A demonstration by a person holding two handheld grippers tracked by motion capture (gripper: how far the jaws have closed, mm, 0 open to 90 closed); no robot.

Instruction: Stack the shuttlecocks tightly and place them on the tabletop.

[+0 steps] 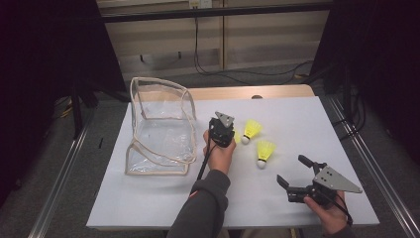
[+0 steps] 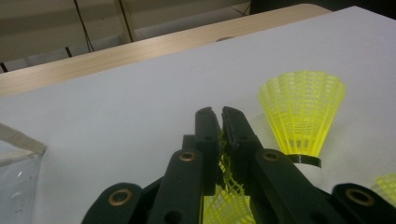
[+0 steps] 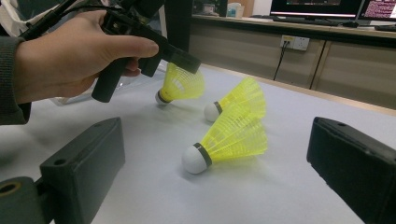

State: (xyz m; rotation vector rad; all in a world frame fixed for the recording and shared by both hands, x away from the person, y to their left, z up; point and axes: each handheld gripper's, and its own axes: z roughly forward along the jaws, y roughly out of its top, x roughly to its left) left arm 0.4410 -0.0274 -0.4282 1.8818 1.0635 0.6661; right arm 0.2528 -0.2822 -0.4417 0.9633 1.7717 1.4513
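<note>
Left fingers were pressed together on the yellow mesh skirt of a shuttlecock, pinching its rim; in the right gripper view its white cork hung just clear of, or barely on, the counter, I could not tell which. Judged step: pick-up of the first shuttlecock, grasp made, carry not yet begun.

Next move, as I read it: lift it clear and carry it to the clear pouch, which stood open-mouthed just beside the held shuttlecock on the far side from the other two. The thin skirt calls for a light, steady pinch.

Second shuttlecock lay just beside the held one; third shuttlecock lay near it, toward the person.

Left hand gripped the handle, forearm reaching up from the counter's near edge, gripper tilted down toward the held shuttlecock. Right gripper had its fingers spread wide, empty, well apart from the held shuttlecock, aimed at the third one.
</note>
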